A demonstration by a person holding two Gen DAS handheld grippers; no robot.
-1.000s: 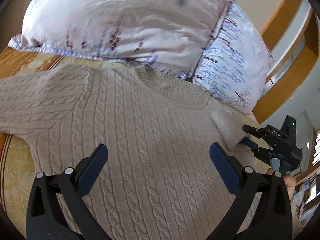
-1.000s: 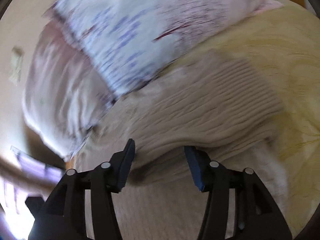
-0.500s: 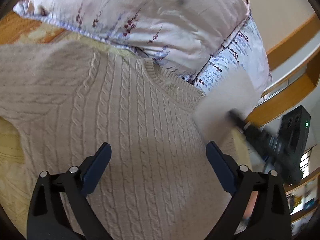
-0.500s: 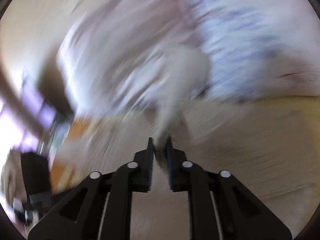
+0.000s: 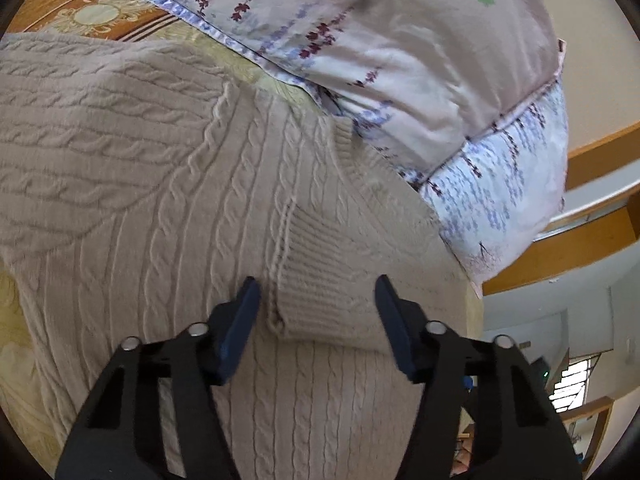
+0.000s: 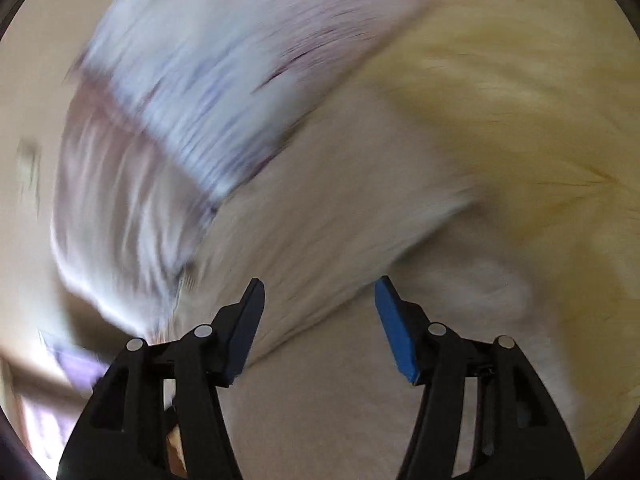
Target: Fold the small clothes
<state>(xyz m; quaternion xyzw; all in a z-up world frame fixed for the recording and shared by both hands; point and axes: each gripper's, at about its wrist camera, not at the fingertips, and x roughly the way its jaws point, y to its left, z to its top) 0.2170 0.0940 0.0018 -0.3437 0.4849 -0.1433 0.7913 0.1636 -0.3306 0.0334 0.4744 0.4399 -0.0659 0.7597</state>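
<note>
Left claw (image 5: 316, 312) agape over folded sweater (image 5: 160, 184) cuff (image 5: 320, 296), right claw (image 6: 318, 312) agape, empty

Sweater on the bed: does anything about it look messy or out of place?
Nothing looks damaged. The sweater lies flat, with one sleeve folded across its chest, cuff between the open left gripper. The collar touches the pillow. The right view is too blurred to judge.

Soft daylight, left view sharp, right view motion-blurred, fisheye-warped edges
</note>
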